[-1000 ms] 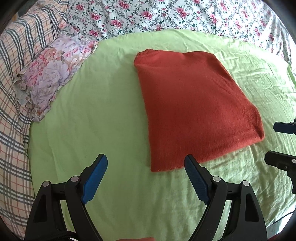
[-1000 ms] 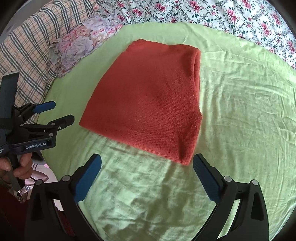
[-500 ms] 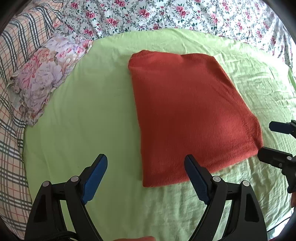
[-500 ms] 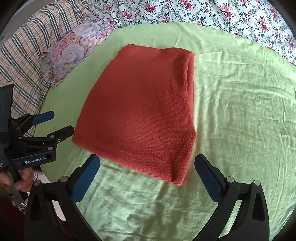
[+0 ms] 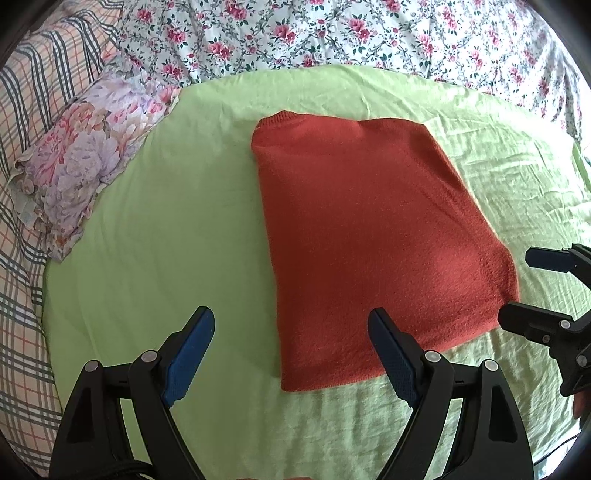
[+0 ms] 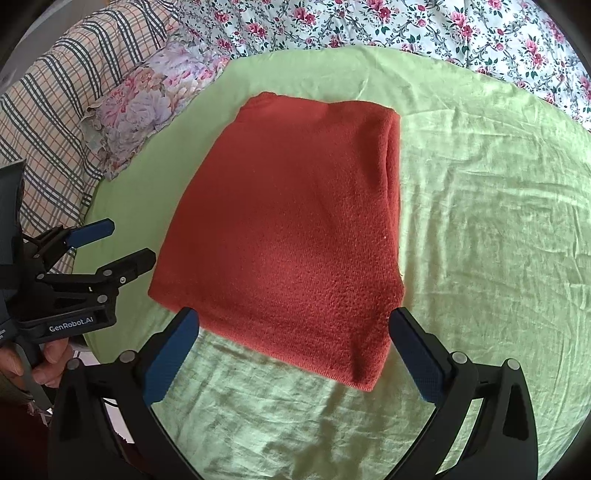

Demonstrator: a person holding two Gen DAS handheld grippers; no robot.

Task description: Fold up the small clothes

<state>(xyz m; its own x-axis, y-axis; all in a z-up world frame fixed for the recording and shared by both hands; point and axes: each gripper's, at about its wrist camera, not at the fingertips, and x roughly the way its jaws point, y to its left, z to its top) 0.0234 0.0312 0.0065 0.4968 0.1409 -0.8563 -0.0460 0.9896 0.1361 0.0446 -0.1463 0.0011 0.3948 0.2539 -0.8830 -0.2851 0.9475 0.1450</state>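
A rust-red knit garment lies folded into a flat rectangle on the light green sheet. In the left wrist view my left gripper is open and empty, its fingers astride the garment's near left corner. My right gripper shows at the right edge there, open. In the right wrist view the garment fills the middle, and my right gripper is open and empty over its near edge. My left gripper appears at the left, open, in a person's hand.
A floral pillow and a plaid blanket lie to the left. A flowered bedspread runs along the back. The green sheet is wrinkled to the right of the garment and in front of it.
Both grippers have moved closer to the garment's near edge, which now lies between each pair of fingers. The garment has not moved and the jaws stayed open.
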